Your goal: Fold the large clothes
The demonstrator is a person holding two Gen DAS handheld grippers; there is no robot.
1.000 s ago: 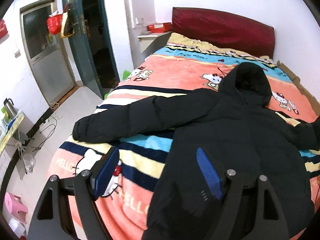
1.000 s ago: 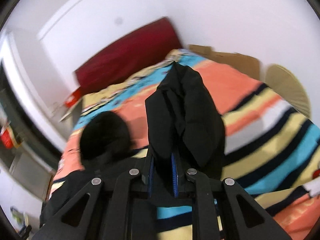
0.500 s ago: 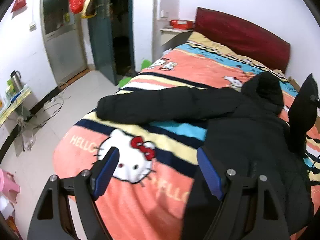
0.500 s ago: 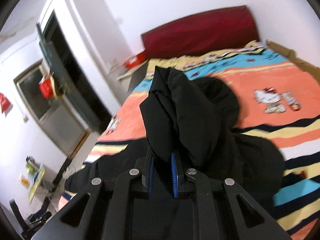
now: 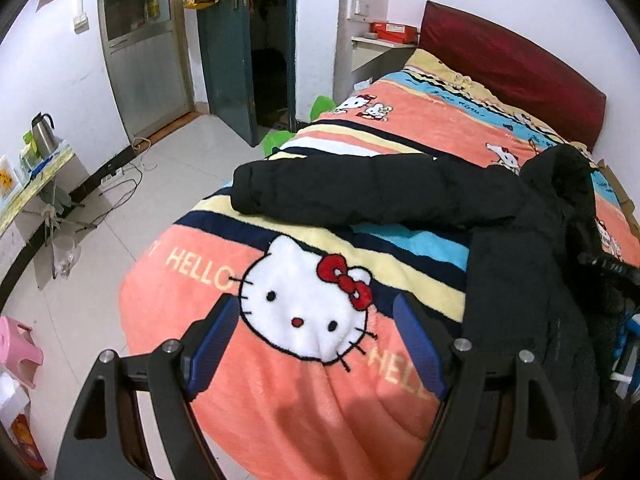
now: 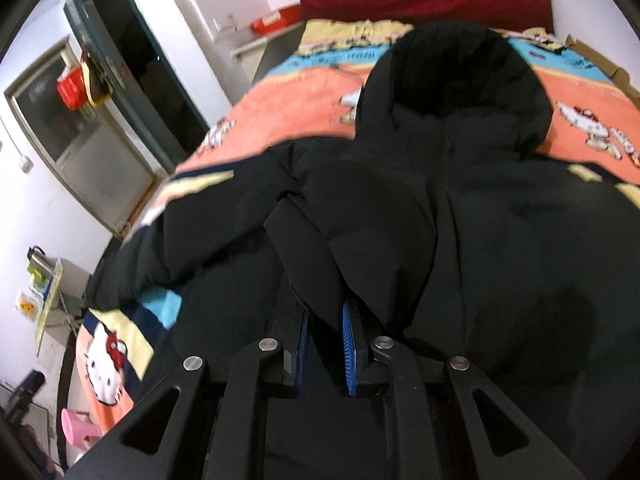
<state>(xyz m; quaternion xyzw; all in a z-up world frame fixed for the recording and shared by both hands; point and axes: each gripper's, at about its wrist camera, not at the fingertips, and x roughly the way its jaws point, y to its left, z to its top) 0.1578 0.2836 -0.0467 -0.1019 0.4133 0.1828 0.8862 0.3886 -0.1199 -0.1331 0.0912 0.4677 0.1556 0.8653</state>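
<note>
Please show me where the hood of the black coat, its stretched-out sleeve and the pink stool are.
hood (image 6: 460, 80), right wrist view, on its dark opening.
stretched-out sleeve (image 5: 360, 190), left wrist view, on the middle of its length.
pink stool (image 5: 18, 346), left wrist view, on its seat.

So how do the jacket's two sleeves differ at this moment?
The left sleeve lies stretched flat across the blanket, untouched; the right sleeve is folded over the jacket's body and pinched in the right gripper. The left gripper is open and empty. Both sleeves are black and padded.
</note>
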